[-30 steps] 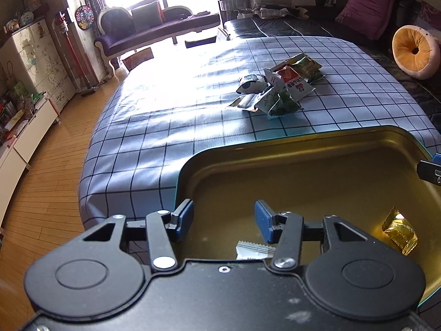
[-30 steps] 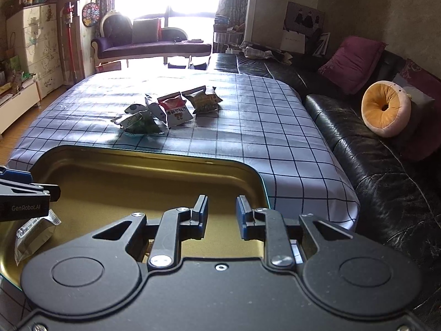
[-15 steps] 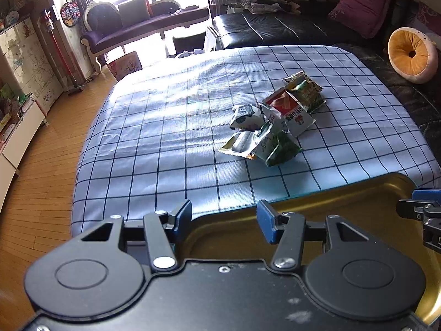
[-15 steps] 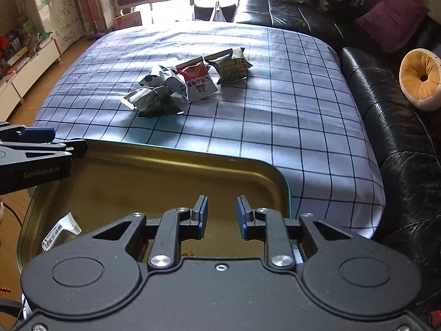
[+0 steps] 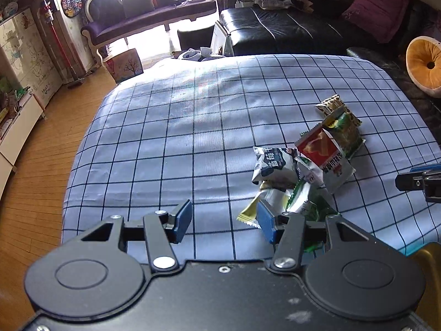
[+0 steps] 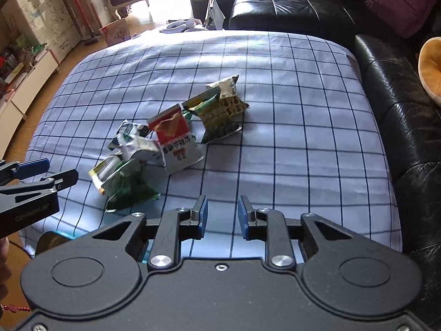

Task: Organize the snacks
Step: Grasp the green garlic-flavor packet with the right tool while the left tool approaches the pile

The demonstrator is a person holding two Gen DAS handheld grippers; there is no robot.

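Note:
A heap of several snack packets lies on the blue checked tablecloth (image 5: 176,138): a red and white packet (image 5: 325,154) (image 6: 176,138), a blue and white one (image 5: 273,162), green ones (image 6: 126,182) and a gold patterned one (image 6: 226,102). My left gripper (image 5: 224,222) is open and empty, hovering just left of the heap's near edge. My right gripper (image 6: 222,216) is open and empty, above the cloth to the right of the heap. A corner of the gold tray (image 5: 430,256) shows at the lower right of the left wrist view.
A black leather sofa (image 6: 399,96) runs along the table's right side, with a round orange cushion (image 5: 424,66) and a purple pillow (image 5: 377,8). A purple chaise (image 5: 148,19) stands by the bright window. Wooden floor (image 5: 33,171) and white cabinets lie left.
Both grippers have moved forward off the gold tray toward the snack heap. The tray has dropped almost out of view. The left gripper's jaws are wider apart.

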